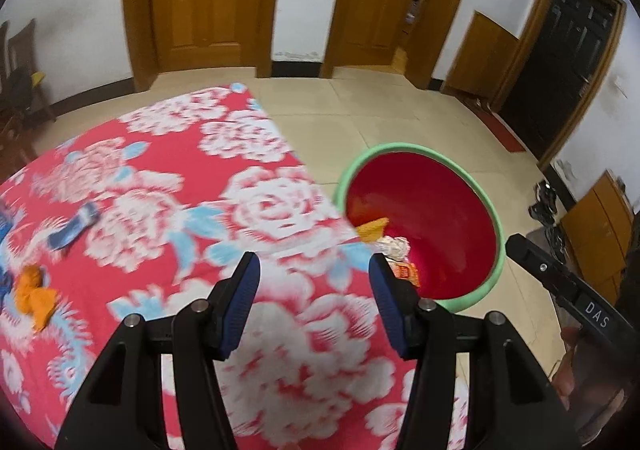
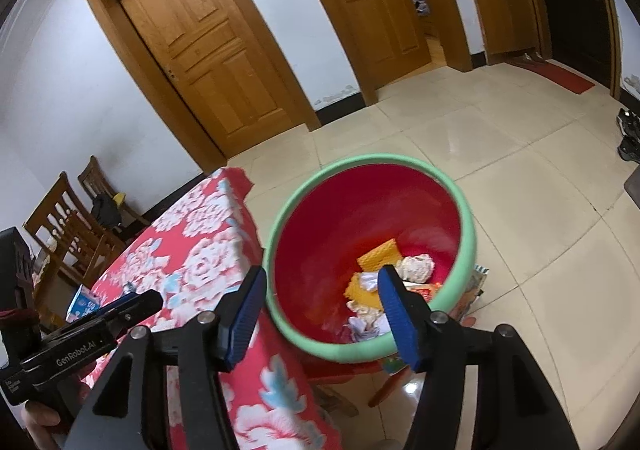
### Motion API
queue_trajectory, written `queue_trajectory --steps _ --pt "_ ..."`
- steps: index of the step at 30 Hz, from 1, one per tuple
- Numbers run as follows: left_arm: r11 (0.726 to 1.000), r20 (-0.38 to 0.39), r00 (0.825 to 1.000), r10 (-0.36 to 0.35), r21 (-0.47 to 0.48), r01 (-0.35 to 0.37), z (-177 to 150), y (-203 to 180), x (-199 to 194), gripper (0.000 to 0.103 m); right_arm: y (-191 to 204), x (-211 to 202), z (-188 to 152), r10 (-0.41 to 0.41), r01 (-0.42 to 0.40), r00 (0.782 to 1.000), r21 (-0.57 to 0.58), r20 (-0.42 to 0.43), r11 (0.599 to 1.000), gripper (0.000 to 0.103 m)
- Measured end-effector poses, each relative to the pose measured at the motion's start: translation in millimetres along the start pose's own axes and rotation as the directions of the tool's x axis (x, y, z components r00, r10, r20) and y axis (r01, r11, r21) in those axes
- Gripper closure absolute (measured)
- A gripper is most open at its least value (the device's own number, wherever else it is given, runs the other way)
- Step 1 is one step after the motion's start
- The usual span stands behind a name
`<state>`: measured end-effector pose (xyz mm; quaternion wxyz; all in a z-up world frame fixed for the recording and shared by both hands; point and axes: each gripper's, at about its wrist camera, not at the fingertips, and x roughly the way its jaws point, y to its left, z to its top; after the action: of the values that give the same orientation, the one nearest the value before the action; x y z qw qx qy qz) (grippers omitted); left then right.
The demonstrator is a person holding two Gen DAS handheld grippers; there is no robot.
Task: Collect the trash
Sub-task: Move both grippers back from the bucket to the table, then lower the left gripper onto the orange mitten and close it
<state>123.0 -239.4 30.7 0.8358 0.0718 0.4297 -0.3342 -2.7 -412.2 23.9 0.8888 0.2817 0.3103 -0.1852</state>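
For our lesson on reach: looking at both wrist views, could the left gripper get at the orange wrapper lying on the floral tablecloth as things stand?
Probably yes. The left gripper is open and empty above the floral tablecloth, and the orange wrapper lies uncovered off to its left, with only bare cloth between. It would have to swing that way first.

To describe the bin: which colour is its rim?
Light green rim, red inside; the right wrist view shows it best.
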Motion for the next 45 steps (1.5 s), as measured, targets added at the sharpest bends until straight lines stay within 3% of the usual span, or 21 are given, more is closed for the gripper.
queue_trajectory --steps 3,8,20,25,33,45 --pt "0.999 0.014 1.000 0.026 -0.030 -0.025 -4 18 -13 0.047 13 -4 -5 0.020 -0.019 1.000 -0.015 0.005 1.000 0.035" --pt "0.991 0.024 0.995 0.095 -0.100 -0.092 -14 52 -35 0.047 34 -10 -13 0.062 -0.062 0.998 -0.023 -0.004 0.998 0.034" --pt "0.946 0.041 0.966 0.256 -0.216 -0.242 -29 140 -78 0.047 78 -21 -26 0.119 -0.121 0.993 -0.070 -0.023 0.990 0.032" --pt "0.927 0.039 0.960 0.277 -0.274 -0.256 -35 174 -83 0.047 91 -17 -30 0.110 -0.113 0.993 -0.071 -0.037 0.991 0.032" --pt "0.907 0.014 0.946 0.325 -0.289 -0.307 -40 220 -77 0.047 116 -7 -34 0.097 -0.103 0.993 -0.101 -0.068 0.990 0.032" --pt "0.912 -0.032 0.961 0.273 -0.310 -0.270 -46 268 -31 0.047 177 13 -26 0.101 -0.112 0.992 -0.175 -0.073 0.978 0.032"
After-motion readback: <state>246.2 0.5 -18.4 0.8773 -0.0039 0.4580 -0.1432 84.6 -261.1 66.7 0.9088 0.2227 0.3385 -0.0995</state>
